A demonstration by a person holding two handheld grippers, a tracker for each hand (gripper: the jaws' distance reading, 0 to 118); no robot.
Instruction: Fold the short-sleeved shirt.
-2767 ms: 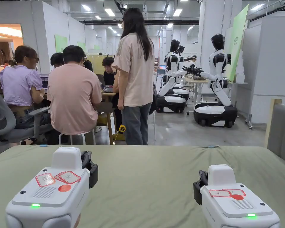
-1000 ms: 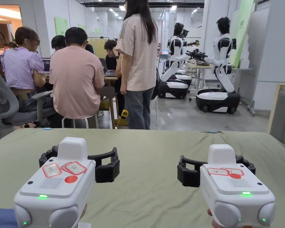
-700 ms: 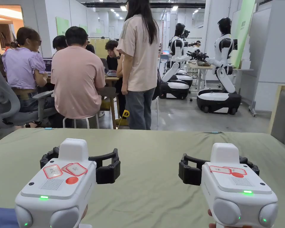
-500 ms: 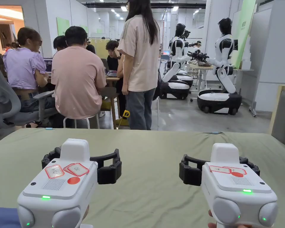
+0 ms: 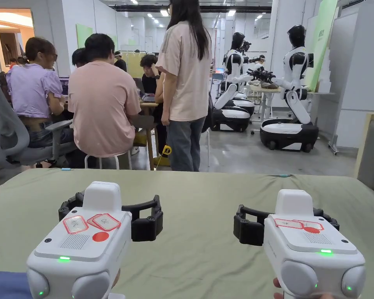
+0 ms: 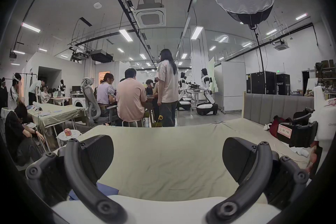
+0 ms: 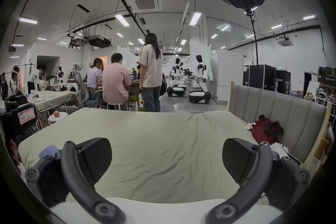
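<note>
Two grippers hover side by side over a green sheet (image 5: 198, 218), the left gripper (image 5: 111, 213) and right gripper (image 5: 285, 224) both with jaws spread wide and empty. One blue cloth (image 5: 5, 284), likely the shirt, lies at the near left corner, mostly cut off. A red bag (image 7: 263, 130) sits by the grey headboard (image 7: 283, 109). Beyond, five people (image 5: 100, 105) gather at a table; two robots (image 5: 291, 97) stand farther off, with others hard to make out.

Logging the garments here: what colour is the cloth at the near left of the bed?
Blue cloth, clearest in the head view.
</note>
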